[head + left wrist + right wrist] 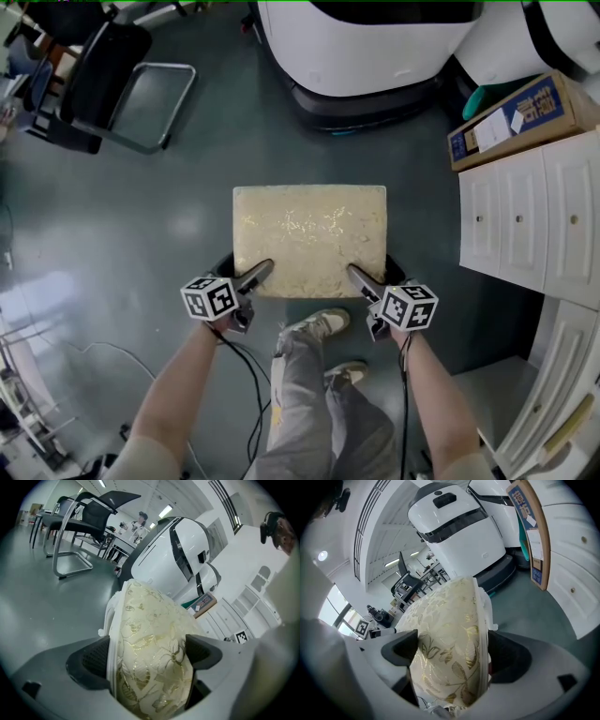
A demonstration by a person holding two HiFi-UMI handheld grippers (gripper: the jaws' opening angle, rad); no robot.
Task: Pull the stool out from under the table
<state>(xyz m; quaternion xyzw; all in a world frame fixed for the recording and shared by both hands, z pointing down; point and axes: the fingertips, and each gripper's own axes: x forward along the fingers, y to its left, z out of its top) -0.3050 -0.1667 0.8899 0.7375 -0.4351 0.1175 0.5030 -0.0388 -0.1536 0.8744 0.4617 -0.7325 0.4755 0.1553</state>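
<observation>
Standing on the grey floor [141, 234], the stool [309, 239] had a soft cream seat with gold flowers on it. It was out in the open, just in front of the person's shoe [319, 325]. The left gripper [258, 274] pinched the near left corner of the seat, and the cushion filled the gap between its two jaws. The right gripper [359, 275] pinched the near right corner the same way, with its jaws pressed on the cushion from both sides. A big white machine [366, 47] stood on the far side of the stool. A black chair [103, 80] was far off to the left. White drawers [530, 220] were on the right, with a long box [520, 117] lying on top of them.
</observation>
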